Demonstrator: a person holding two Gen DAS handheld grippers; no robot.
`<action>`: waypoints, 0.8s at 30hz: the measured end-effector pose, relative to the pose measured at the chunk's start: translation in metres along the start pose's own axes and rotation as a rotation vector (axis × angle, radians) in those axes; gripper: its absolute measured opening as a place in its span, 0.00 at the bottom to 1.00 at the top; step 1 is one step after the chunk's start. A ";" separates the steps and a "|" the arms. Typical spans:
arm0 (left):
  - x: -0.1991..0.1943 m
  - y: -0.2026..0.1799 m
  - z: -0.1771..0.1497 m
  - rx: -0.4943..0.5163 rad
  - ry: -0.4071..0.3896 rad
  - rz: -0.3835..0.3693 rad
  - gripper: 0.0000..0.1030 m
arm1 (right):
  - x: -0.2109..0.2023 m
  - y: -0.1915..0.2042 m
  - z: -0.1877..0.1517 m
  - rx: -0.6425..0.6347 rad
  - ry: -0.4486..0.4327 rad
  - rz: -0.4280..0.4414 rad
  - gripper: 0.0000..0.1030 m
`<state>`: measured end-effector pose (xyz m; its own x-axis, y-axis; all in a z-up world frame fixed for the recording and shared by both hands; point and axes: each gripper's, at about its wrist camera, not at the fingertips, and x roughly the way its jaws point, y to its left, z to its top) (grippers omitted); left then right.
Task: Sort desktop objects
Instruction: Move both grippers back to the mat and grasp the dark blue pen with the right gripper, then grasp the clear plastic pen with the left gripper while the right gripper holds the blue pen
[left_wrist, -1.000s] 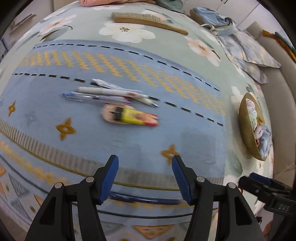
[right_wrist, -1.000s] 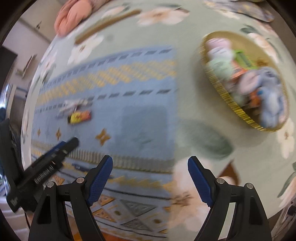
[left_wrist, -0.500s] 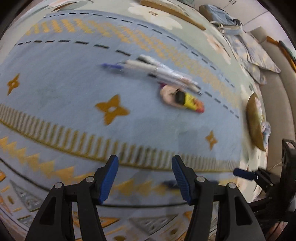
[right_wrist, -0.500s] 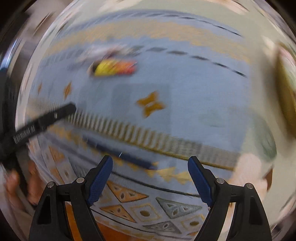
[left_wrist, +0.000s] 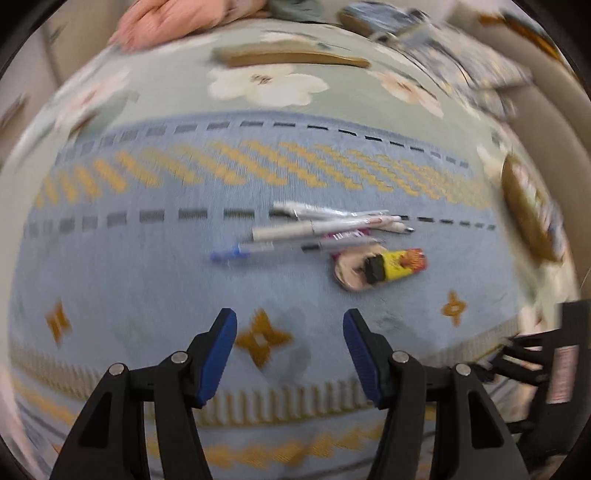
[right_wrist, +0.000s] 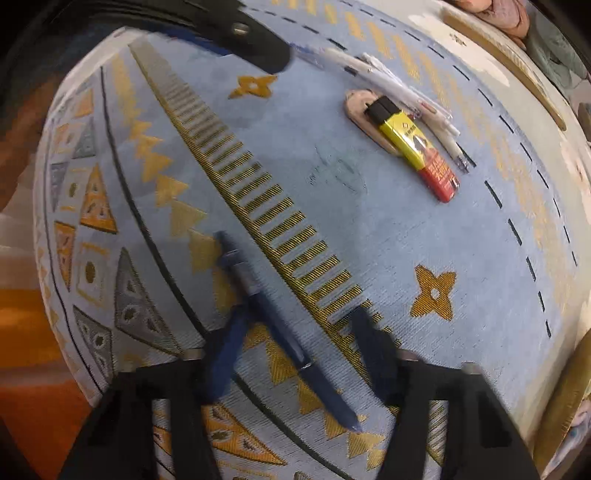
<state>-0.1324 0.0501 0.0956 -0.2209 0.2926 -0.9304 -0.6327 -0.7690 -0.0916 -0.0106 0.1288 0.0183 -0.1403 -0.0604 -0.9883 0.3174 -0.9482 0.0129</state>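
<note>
Hovering over the patterned cloth (left_wrist: 110, 266), the left gripper (left_wrist: 290, 354) stands parted and empty, the pens (left_wrist: 325, 225) beyond it. Right of it, the right gripper (right_wrist: 295, 354) is closing astride the dark blue pen (right_wrist: 273, 314), pads apart from it.

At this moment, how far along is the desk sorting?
Some items already sit in the gold basket. The right gripper is closing around the dark blue pen, not yet pinching it. Left gripper empty. The pen bundle and yellow lighter remain.
</note>
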 end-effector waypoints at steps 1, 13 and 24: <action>0.003 0.000 0.004 0.047 -0.013 0.006 0.55 | -0.003 -0.002 -0.001 0.022 0.000 -0.013 0.20; 0.059 -0.023 0.029 0.540 -0.004 0.028 0.55 | -0.028 -0.038 -0.038 0.296 0.000 -0.030 0.11; 0.038 -0.014 0.015 0.189 0.046 -0.052 0.08 | -0.047 -0.069 -0.057 0.605 -0.057 0.068 0.11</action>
<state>-0.1435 0.0802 0.0672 -0.1529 0.2999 -0.9416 -0.7715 -0.6317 -0.0759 0.0276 0.2153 0.0549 -0.1936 -0.1275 -0.9728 -0.2594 -0.9496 0.1761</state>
